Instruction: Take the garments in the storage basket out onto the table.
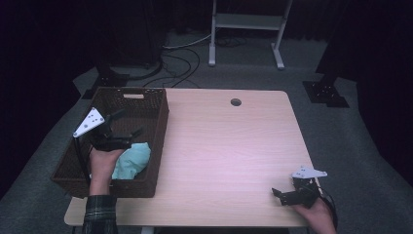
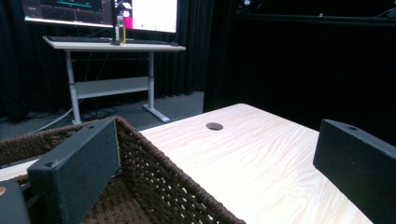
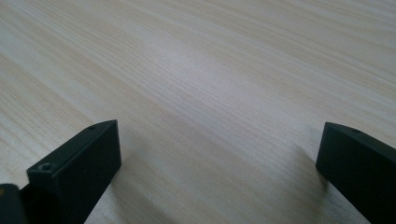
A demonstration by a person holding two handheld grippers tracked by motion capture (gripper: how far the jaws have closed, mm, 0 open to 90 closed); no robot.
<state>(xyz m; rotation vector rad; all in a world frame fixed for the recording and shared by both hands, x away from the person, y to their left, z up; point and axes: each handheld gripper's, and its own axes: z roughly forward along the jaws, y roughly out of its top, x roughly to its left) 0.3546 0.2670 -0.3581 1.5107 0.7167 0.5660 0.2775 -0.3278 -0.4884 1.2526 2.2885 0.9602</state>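
Both my grippers are wide open and empty, the left gripper (image 1: 127,134) above the basket (image 1: 157,146) where the blue cloth (image 1: 134,160) lies, the right gripper (image 1: 284,194) resting low on the table (image 1: 229,146), so I think the drop is done and next I pull my left hand out.

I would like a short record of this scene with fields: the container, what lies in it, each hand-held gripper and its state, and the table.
container: brown wicker basket at the table's left edge
contents: light teal cloth, crumpled inside the basket
left hand-held gripper: above the basket, jaws open, holding nothing
right hand-held gripper: low over the table's near right corner, jaws open, holding nothing
table: light wood, round cable hole near the far edge
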